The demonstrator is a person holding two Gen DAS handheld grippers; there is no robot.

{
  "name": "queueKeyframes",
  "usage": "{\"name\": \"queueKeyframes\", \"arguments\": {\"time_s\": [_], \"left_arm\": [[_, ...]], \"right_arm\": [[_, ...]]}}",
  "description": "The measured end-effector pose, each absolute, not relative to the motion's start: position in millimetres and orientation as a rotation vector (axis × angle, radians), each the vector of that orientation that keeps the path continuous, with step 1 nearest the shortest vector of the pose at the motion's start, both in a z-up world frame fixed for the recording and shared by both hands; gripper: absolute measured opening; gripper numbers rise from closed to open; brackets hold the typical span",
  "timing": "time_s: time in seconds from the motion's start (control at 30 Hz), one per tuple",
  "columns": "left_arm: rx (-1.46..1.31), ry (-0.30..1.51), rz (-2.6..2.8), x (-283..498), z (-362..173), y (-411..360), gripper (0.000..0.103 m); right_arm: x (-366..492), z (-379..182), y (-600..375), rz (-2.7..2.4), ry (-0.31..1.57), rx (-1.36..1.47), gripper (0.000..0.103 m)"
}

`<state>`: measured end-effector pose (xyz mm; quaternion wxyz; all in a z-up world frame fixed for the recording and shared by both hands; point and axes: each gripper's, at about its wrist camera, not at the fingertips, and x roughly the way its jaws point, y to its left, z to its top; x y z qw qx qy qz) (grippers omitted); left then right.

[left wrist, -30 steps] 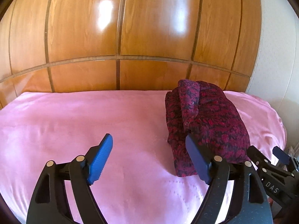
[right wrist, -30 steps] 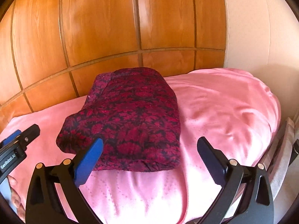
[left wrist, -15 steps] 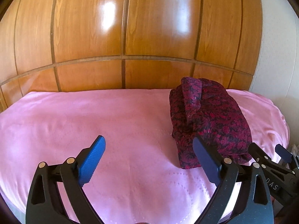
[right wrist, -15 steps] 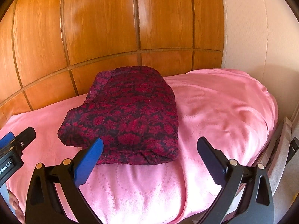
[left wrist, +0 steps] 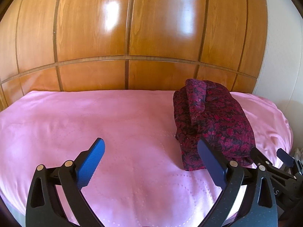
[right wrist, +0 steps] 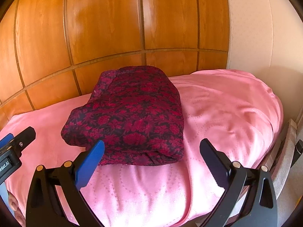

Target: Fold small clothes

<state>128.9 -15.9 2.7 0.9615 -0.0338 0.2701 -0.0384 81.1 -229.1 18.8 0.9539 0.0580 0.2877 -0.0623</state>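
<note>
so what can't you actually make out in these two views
- Folded garment, left wrist view: its near corner sits behind the left gripper, whose jaws are opening with nothing between them.
- Same garment, right wrist view: its near left corner is behind one finger of the open right gripper.
- What kind of garment: the folds hide it.
- Pink cover: its near edge is cut off by the frame.

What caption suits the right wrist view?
Folded red floral garment lying on pink bedspread, right gripper open.
</note>
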Motion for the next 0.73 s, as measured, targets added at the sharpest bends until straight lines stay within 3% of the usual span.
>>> {"name": "queueKeyframes", "arguments": {"time_s": [0.73], "left_arm": [[-0.08, 0.585, -0.058, 137.6, -4.8, -14.0, 0.097]], "right_arm": [[89.3, 28.4, -249.5, -0.1, 0.563, 0.157, 0.1]]}}
